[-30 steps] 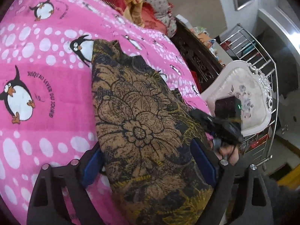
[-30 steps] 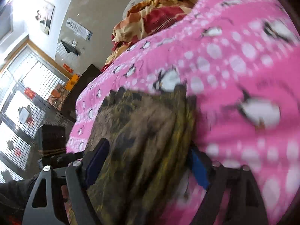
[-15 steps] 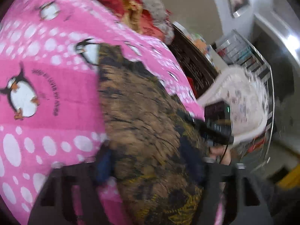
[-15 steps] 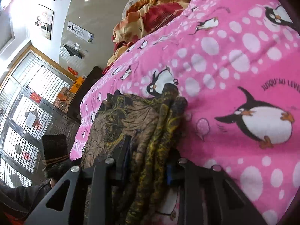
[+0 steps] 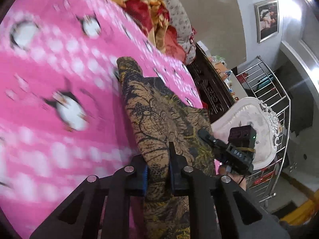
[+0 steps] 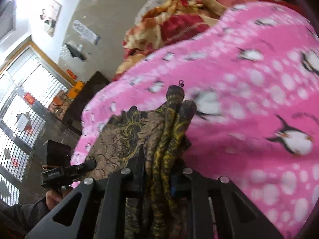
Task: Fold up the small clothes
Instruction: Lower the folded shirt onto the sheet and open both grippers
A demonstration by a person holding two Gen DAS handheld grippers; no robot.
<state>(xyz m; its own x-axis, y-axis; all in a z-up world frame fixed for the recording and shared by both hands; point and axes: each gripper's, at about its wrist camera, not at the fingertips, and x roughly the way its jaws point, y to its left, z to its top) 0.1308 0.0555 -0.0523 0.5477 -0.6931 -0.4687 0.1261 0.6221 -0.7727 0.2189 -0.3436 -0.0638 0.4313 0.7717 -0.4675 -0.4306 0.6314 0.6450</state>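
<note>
Pink fleece blanket point(image 5: 59, 75) printed with penguins and white dots covers the bed and fills the left of the left wrist view; its pattern is motion-blurred. At the blanket's far edge lies a crumpled red and yellow quilt point(image 5: 151, 18). Centre: the small garment point(image 5: 159, 115), brown batik cloth with black and yellow floral print, lies lengthwise on the blanket, running from a narrow far end toward the camera. Left hand-held gripper point(image 5: 158, 171): fingers nearly closed, blue pads pinching a raised fold at the garment's near end. To its right, the right hand-held gripper point(image 5: 211, 139) reaches onto the garment's right edge; a black camera block with a green light sits on it. Right background: white ornate chair point(image 5: 255, 117), dark carved wooden furniture point(image 5: 211, 87), metal railing point(image 5: 279, 91), framed picture point(image 5: 267, 20) on a grey wall.

Right wrist view, left to right: barred windows point(image 6: 22, 107) and the left hand-held gripper point(image 6: 87, 165) touching the garment's left edge; centre, the garment point(image 6: 127, 139) bunched into upright pleats; right hand-held gripper point(image 6: 157, 177), fingers nearly closed, clamping those pleats between its pads; right, the blanket point(image 6: 249, 99), with the quilt point(image 6: 175, 23) beyond it
</note>
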